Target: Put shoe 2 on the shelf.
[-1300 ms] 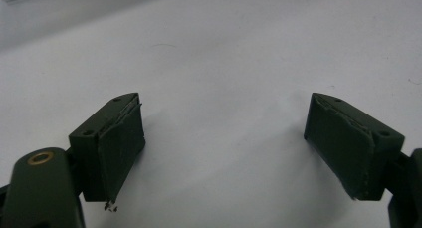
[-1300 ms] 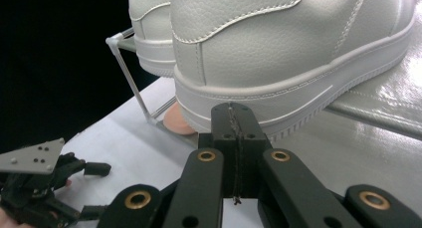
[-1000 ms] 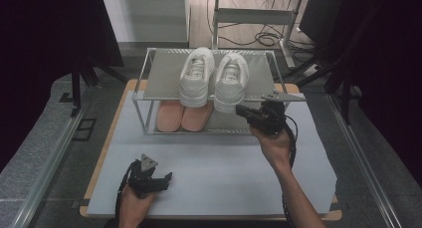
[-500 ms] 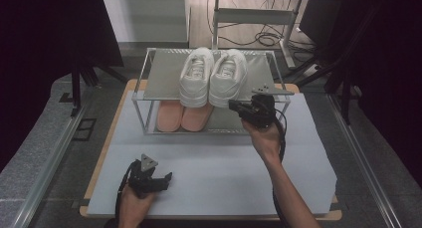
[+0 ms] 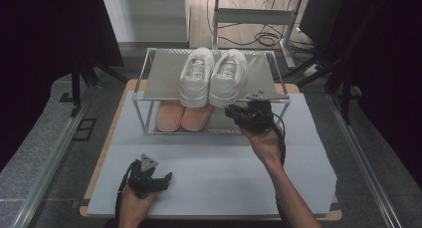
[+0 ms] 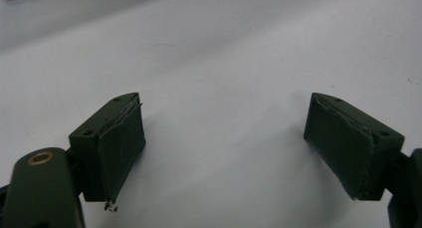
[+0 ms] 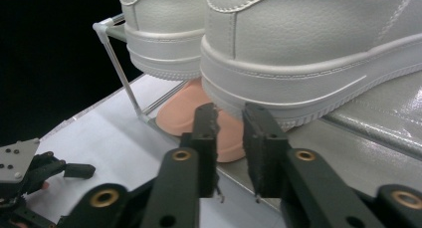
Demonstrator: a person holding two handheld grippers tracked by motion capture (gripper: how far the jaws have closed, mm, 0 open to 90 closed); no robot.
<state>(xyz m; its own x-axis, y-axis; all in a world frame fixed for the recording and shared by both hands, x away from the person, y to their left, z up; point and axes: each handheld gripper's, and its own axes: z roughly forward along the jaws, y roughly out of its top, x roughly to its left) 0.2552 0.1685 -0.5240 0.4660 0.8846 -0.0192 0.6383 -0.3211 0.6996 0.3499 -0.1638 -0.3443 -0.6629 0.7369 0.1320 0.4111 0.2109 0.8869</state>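
the right hand-held gripper (image 7: 230,119) is held at the heel of the right white sneaker (image 5: 228,77), which sits on the top shelf of the metal rack (image 5: 164,78) beside its pair (image 5: 195,76). its jaws have just been opening to a narrow gap, nothing held. too small a gap risks the heel being pushed instead of gripped. the left hand-held gripper (image 6: 224,148) is wide open, empty, over the table (image 5: 214,173).
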